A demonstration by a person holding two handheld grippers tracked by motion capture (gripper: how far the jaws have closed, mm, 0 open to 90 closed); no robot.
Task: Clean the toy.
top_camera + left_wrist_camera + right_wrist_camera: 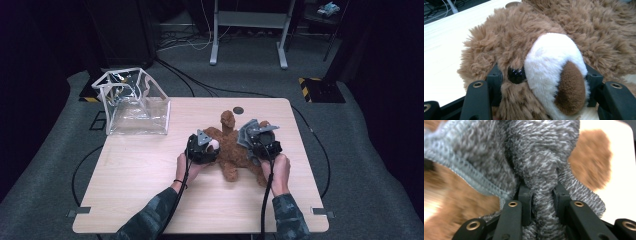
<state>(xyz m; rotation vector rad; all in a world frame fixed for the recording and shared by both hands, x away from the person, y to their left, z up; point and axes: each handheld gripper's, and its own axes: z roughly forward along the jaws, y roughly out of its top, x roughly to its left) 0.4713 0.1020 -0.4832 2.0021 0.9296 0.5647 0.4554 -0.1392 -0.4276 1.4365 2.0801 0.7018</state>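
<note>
Here, a brown teddy bear (pixel 232 147) is seen lying on the wooden table (pixel 140 175), near the middle of the far half and closer to the right edge than to the left. Its head is clamped between the jaws of the left gripper (pixel 204 148): in the left gripper view the two black pads are pressed into the fur on either side of the face, one beside the glossy black eye (pixel 516 75), the other beside the white muzzle (pixel 554 62) with its brown nose (pixel 571 87). A fold of grey knitted cloth (pixel 541 165) worn on the bear is pinched by the right gripper (pixel 260 142), its jaws drawn narrow around the bunched fabric, with brown fur showing blurred on both sides. A clear plastic box (pixel 135 102) is stood at the far left corner of the table, well apart from the bear. A small dark disc (pixel 238 110) is set near the far edge, just beyond the toy.
</note>
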